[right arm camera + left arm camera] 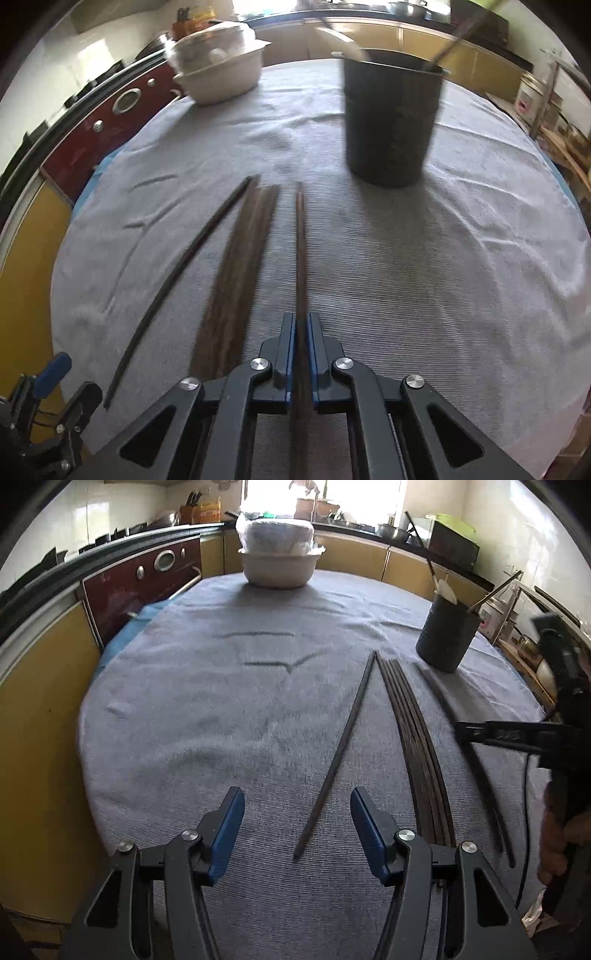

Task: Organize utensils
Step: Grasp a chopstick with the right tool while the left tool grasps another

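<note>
Grey cloth (424,277), right gripper (301,325) jaws clamped on chopstick (300,251), left gripper (297,812) jaws apart, empty, dark holder (391,122) ahead.

Left gripper (297,814) jaws apart; right gripper (301,325) jaws clamped shut.

Single chopstick (334,760): dark, flat on cloth, angled.
Chopstick bundle (417,753): dark brown, side by side.
Holder (391,118): dark cylinder, upright, utensils inside.

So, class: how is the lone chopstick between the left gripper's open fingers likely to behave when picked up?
The lone chopstick looks thin and straight, so probably stiff and light. Its narrow, smooth shaft may slip or pivot in the left gripper, or roll on the cloth.
</note>
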`<action>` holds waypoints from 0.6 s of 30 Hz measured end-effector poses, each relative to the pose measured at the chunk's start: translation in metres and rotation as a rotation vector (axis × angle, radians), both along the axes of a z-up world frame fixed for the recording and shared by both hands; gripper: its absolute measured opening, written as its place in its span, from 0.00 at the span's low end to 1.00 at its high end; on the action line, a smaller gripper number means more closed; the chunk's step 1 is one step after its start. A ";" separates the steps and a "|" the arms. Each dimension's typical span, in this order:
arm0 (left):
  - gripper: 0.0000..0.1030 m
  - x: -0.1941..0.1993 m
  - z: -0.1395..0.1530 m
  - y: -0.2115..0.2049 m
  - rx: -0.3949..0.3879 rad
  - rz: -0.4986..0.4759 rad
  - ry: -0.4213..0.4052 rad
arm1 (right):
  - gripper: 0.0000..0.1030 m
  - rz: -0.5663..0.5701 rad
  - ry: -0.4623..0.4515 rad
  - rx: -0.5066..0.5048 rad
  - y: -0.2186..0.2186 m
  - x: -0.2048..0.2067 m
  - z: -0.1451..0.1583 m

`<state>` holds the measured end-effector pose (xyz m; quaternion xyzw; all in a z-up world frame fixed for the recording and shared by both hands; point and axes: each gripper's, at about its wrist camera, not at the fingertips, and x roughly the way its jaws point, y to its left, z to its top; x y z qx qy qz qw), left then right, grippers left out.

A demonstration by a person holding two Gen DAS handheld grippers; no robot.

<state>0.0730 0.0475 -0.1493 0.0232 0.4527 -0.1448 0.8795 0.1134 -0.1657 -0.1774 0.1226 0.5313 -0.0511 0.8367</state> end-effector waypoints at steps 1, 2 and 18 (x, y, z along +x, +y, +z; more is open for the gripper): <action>0.59 0.001 -0.002 -0.001 0.004 0.006 0.006 | 0.08 -0.022 0.001 0.016 -0.009 -0.003 0.000; 0.59 0.002 -0.004 -0.001 0.003 0.008 0.012 | 0.08 -0.037 0.001 0.037 -0.016 -0.005 0.000; 0.07 0.000 -0.013 -0.015 -0.097 -0.012 0.099 | 0.10 -0.124 -0.049 0.297 -0.076 -0.033 0.003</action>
